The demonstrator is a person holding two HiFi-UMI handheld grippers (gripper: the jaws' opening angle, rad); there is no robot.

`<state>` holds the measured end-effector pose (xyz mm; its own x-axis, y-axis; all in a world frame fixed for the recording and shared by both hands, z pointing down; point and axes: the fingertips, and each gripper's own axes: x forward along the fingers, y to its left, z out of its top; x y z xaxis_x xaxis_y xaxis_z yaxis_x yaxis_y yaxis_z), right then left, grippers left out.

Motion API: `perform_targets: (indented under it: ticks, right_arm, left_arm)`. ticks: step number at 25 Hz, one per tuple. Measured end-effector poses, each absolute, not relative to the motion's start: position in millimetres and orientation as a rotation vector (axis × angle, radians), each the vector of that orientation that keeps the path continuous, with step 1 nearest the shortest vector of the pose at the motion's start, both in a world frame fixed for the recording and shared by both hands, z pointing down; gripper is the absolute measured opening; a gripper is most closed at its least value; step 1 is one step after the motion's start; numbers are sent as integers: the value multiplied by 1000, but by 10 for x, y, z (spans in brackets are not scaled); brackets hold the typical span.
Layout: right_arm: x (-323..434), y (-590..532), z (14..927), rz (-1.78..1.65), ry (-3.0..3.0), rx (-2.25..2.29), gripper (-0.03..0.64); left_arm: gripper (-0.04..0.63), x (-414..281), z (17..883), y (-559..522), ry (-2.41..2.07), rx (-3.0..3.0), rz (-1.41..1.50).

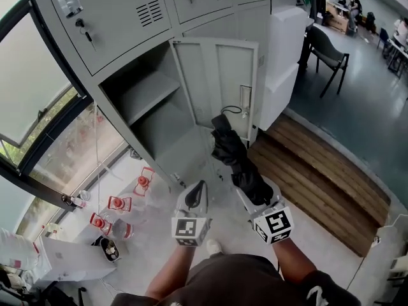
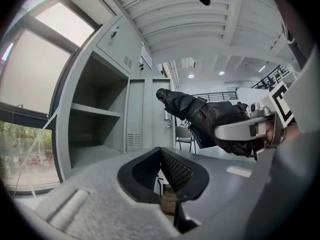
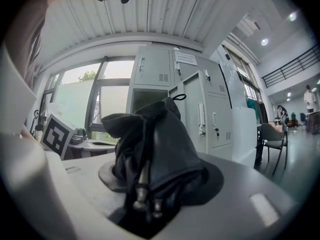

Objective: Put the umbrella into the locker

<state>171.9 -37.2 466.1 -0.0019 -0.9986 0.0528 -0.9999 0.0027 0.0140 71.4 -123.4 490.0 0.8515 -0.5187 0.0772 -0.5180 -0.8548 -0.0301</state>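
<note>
Window point(image 1: 38, 94): far left, beside the grey lockers, with greenery outside.
Floor items point(image 1: 118, 204): several small red-topped things stand on the pale floor below the window; I cannot tell what they are.
Locker point(image 1: 121, 85): its compartment stands open, with one shelf point(image 1: 150, 93) across it.
Left gripper point(image 1: 199, 189): low in the head view, in front of the open locker; its jaws are closed tip to tip on nothing.
Locker door point(image 1: 217, 75): swung open to the right of the compartment.
Umbrella point(image 1: 237, 161): black and folded, outside the locker. It slants up from the right gripper toward the open door, and its far end with a cord loop lies just before the door's edge.
Right gripper point(image 1: 258, 191): beside the left one, its jaws clamped on the umbrella's near end, where the metal rib tips show.
Wooden platform point(image 1: 319, 171): on the floor to the right of the lockers.
Chair point(image 1: 331, 51): farther off at upper right.
</note>
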Motion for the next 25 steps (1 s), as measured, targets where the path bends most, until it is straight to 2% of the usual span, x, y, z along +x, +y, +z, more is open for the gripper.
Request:
perform_targets:
  ticks: [11, 25]
  right_arm:
    - [1445, -1271, 4750, 106, -2225, 2141, 233]
    - [1240, -1790, 4968, 188, -2253, 2034, 233]
  left_arm:
    - [5, 372, 4869, -2132, 909, -2992, -80]
    - [5, 1, 4985, -2566, 1046, -2981, -77]
